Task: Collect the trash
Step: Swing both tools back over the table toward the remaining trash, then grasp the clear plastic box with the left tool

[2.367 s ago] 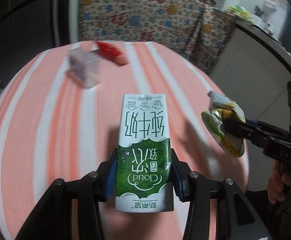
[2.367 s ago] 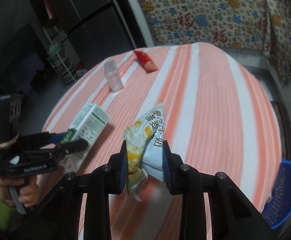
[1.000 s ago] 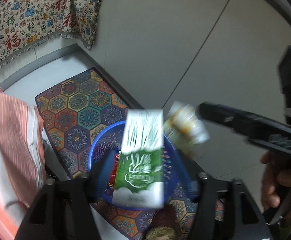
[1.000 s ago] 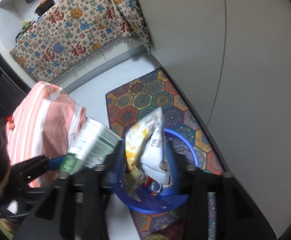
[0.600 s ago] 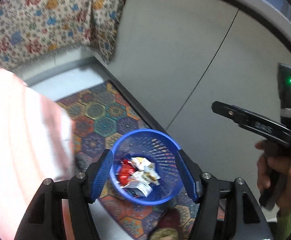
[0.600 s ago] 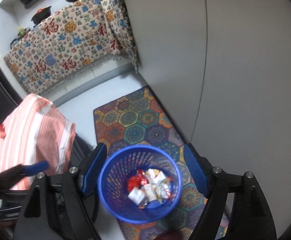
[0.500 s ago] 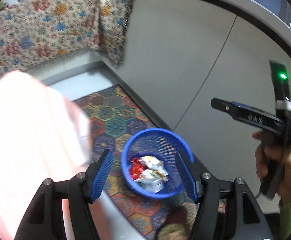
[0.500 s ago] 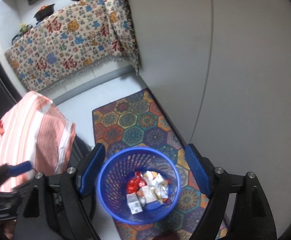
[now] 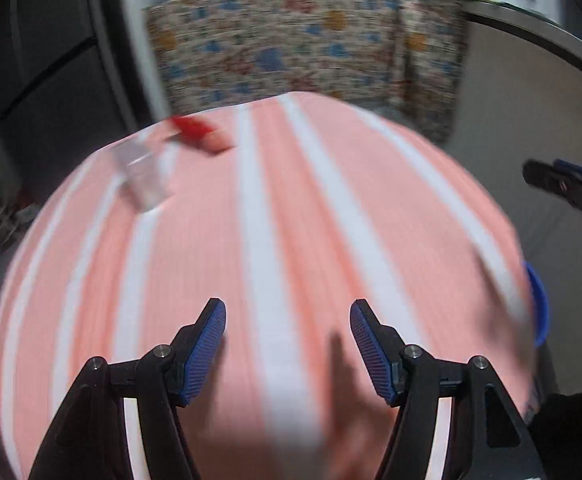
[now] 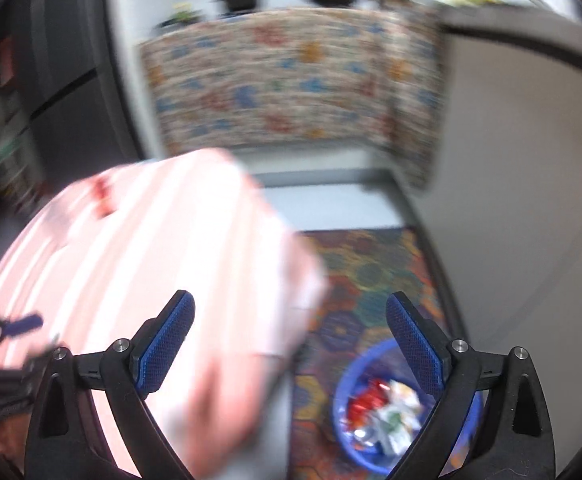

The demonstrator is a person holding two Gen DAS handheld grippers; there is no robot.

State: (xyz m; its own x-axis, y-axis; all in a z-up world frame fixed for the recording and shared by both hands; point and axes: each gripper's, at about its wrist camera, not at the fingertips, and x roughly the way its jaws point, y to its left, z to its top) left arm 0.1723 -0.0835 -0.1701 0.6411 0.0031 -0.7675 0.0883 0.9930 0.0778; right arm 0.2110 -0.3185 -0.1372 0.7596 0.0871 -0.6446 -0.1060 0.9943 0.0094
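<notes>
My left gripper (image 9: pixel 287 320) is open and empty above the near part of the pink-and-white striped table (image 9: pixel 271 220). At the table's far left lie a red wrapper (image 9: pixel 197 136) and a clear plastic cup (image 9: pixel 143 176), both blurred. My right gripper (image 10: pixel 290 316) hangs past the table's right edge with its jaws opening wide and nothing between them. Below it on the floor stands the blue basket (image 10: pixel 345 394), holding a red wrapper, a white and green carton and other packets (image 10: pixel 387 412). The right gripper's tip (image 9: pixel 563 186) shows at the right of the left wrist view.
A patterned hexagon rug (image 10: pixel 371 264) lies under the basket beside a grey wall (image 10: pixel 511 180). A floral cloth (image 9: pixel 303 48) covers the counter behind the table, with pots on top. Dark cabinets (image 9: pixel 43 60) stand at the left. The basket's rim (image 9: pixel 539 304) peeks past the table's right edge.
The carton and the snack bag left both grippers and now lie in the blue basket. Both grippers have swung back from the basket toward the table, the left one fully over it.
</notes>
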